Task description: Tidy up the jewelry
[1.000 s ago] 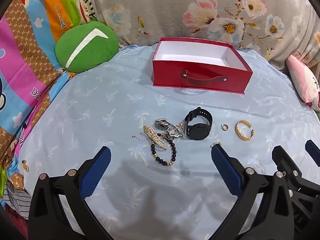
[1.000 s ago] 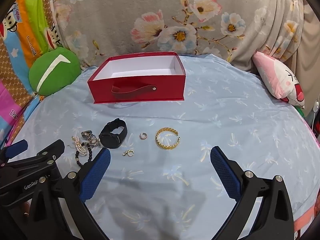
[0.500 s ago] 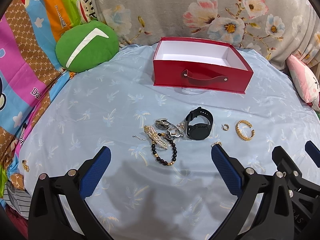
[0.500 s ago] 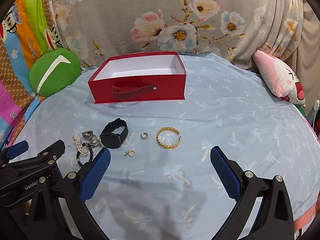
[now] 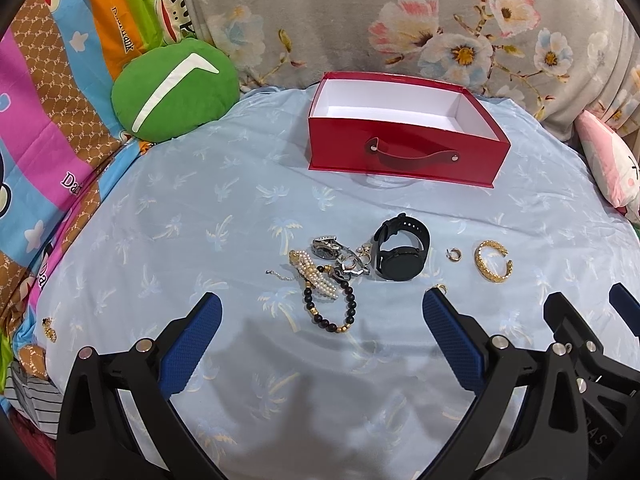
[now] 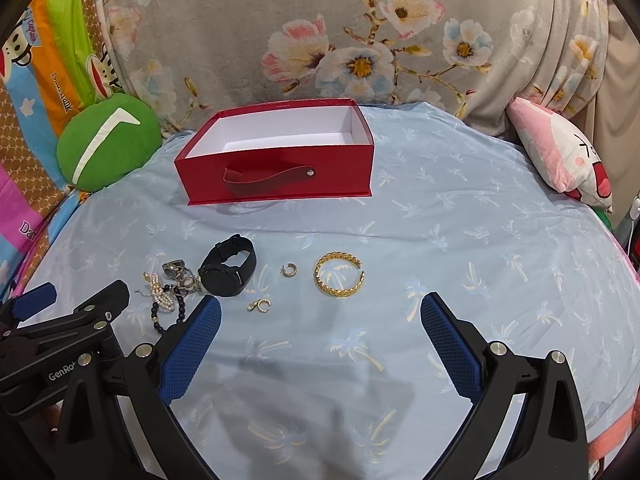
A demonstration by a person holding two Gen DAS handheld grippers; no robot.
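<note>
Gold bangle [image 6: 339, 275] beyond the right gripper's [image 6: 320, 312] spread jaws

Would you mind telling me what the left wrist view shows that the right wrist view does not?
Only the left wrist view shows a small gold trinket at the cloth's left edge. Only the right wrist view shows the whole small gold earring and the full pink pillow. Both show the empty red box, black watch, gold bangle, bead pile and green cushion.
</note>
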